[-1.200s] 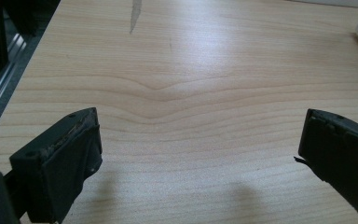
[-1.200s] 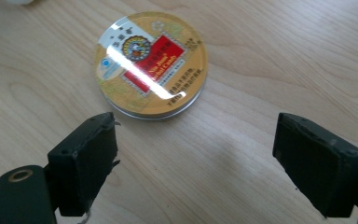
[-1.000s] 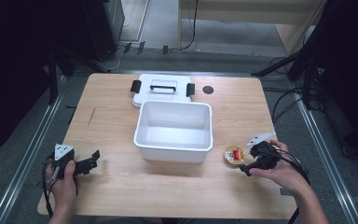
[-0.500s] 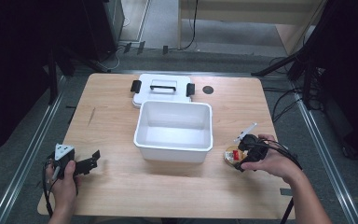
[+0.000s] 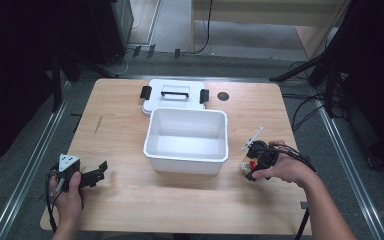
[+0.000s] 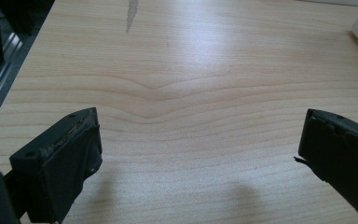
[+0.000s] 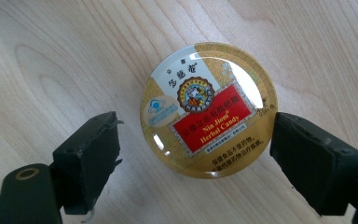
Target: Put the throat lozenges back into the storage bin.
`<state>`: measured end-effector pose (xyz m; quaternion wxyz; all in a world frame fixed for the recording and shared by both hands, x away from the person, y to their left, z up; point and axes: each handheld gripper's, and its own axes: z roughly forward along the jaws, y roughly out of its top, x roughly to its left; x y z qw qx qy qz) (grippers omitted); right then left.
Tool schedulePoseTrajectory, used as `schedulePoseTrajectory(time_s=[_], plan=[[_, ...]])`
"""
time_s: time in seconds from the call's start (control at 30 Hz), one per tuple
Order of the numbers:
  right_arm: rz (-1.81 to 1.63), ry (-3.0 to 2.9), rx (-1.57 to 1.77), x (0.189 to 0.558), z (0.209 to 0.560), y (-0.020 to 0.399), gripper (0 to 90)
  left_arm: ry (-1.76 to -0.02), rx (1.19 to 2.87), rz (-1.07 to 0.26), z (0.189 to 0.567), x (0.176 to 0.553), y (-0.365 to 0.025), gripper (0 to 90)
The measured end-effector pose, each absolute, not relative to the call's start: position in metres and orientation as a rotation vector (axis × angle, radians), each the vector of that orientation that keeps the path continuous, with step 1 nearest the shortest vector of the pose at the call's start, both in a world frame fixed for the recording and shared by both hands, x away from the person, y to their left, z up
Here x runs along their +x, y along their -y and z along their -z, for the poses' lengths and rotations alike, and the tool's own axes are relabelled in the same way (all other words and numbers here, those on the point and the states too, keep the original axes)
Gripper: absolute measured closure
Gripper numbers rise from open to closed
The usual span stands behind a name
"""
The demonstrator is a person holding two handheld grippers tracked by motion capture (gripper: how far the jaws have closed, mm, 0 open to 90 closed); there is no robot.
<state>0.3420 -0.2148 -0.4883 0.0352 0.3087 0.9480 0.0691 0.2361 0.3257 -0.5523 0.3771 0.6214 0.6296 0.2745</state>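
Right tool (image 7: 196, 154) straddles the candy tin (image 7: 208, 110), jaws spread beside it.

Since a second ago the right gripper (image 5: 250, 163) has swung in from the right-hand edge of the tabletop (image 5: 130, 200) toward the round candy tin (image 7: 209, 110) and tipped down over it. Its open jaws now stand on either side of the tin, the right one seemingly just touching the rim, though the high view is too small to confirm that.
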Motion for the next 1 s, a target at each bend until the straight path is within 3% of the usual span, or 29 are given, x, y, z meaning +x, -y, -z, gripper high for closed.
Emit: schedulePoseTrajectory(time_s=[0.5, 1.0], plan=[[-0.14, -2.909, 0.951, 0.352, 0.499, 0.206, 14.9, -1.608, 1.589, -0.7, 0.552, 0.236, -0.326, 0.0], [-0.11, -2.893, 0.938, 0.353, 0.507, 0.202, 20.2, -1.608, 1.586, -0.7, 0.552, 0.236, -0.326, 0.0]])
